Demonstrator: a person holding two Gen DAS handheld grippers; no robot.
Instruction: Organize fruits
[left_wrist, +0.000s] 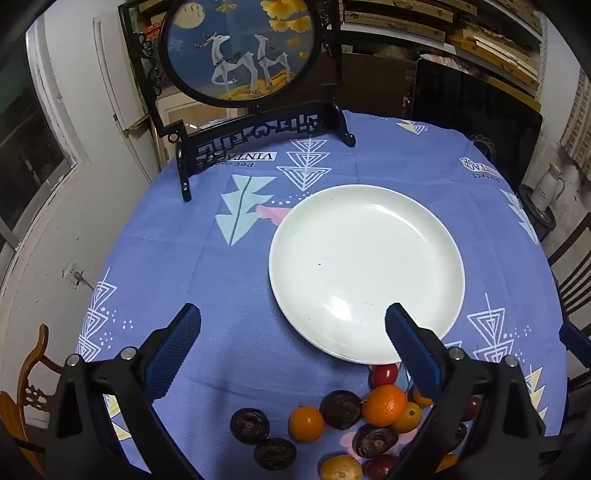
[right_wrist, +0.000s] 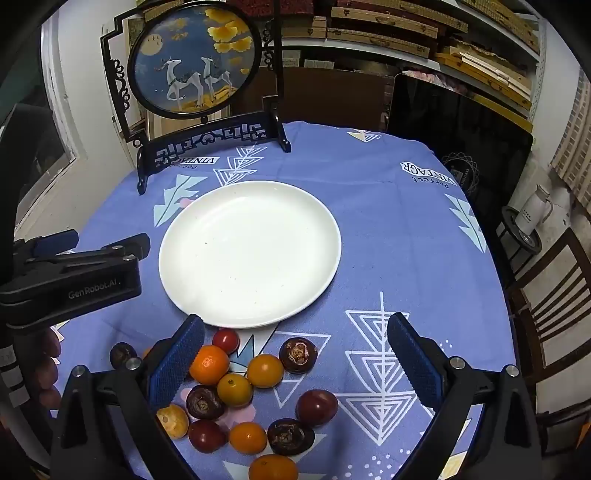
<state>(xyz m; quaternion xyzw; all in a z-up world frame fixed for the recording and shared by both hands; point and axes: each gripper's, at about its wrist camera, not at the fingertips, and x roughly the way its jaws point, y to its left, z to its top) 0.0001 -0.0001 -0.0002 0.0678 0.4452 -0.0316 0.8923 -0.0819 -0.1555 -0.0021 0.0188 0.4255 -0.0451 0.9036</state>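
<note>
An empty white plate (left_wrist: 365, 269) (right_wrist: 251, 251) sits on the blue tablecloth. Near the front edge lies a cluster of loose fruit: oranges (left_wrist: 384, 404) (right_wrist: 208, 363), dark brown round fruits (left_wrist: 249, 424) (right_wrist: 297, 354), red cherry tomatoes (left_wrist: 384, 373) (right_wrist: 225, 339) and yellow ones (right_wrist: 234, 389). My left gripper (left_wrist: 293, 323) is open and empty, above the cloth just behind the fruit, its right finger over the plate's near rim. My right gripper (right_wrist: 295, 330) is open and empty, hovering over the fruit. The left gripper's body shows at the left of the right wrist view (right_wrist: 74, 273).
A black-framed round deer screen (left_wrist: 240, 51) (right_wrist: 195, 62) stands at the table's back left. A dark monitor (right_wrist: 458, 133) stands behind the back right. Wooden chairs (right_wrist: 554, 295) flank the table on the right, and one (left_wrist: 26, 391) on the left.
</note>
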